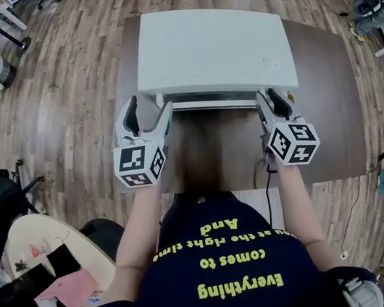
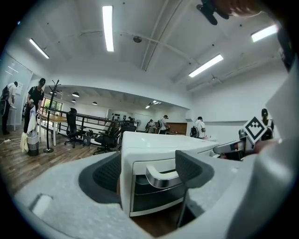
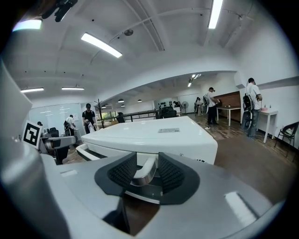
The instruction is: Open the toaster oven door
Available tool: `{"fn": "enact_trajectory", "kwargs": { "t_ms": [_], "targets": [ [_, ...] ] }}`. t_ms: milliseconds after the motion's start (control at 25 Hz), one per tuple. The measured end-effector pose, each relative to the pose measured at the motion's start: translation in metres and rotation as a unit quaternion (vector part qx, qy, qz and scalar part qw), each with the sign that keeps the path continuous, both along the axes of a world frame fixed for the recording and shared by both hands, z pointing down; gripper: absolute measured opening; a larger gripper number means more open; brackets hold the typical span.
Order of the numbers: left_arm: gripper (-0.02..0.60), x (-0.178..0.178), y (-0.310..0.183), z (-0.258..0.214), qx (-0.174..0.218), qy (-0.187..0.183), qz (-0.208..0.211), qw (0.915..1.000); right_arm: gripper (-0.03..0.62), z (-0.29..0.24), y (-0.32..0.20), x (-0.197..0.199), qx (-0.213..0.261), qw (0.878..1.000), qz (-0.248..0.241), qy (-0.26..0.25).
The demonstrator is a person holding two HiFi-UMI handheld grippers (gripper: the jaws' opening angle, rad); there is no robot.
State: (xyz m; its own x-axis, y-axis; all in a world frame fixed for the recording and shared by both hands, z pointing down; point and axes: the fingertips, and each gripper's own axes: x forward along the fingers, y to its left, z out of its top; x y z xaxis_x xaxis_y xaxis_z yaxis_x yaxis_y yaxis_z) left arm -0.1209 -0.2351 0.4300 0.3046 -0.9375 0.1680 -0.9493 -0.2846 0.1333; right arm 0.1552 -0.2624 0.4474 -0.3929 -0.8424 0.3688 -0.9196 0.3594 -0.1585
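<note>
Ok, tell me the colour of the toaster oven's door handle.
Shiny silver, chrome-like, is the door handle; it shows best in the left gripper view.

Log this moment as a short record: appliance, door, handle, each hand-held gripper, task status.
appliance: white toaster oven on a brown table
door: looks closed
handle: silver door handle along the top of the door
left hand-held gripper: jaws apart, straddling the oven's left front corner and the handle's left end, no grip
right hand-held gripper: pads closed against the handle's right end
task status: door not yet pulled open
</note>
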Motion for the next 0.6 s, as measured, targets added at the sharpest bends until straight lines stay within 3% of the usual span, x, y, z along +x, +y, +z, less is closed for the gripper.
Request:
{"fn": "enact_trajectory", "kwargs": {
  "t_ms": [240,600],
  "targets": [
    [0.364,-0.0034,-0.0018,-0.0019,0.003,0.002,-0.005,1.0000,0.128,0.0027,-0.0045,-0.0032,-0.009,1.000,-0.007,-0.006],
    [0.360,-0.0035,0.0028,-0.0008,0.000,0.003,-0.002,1.0000,0.128,0.0057,-0.0021,-0.0052,-0.035,0.999,-0.019,-0.007]
  ]
}}
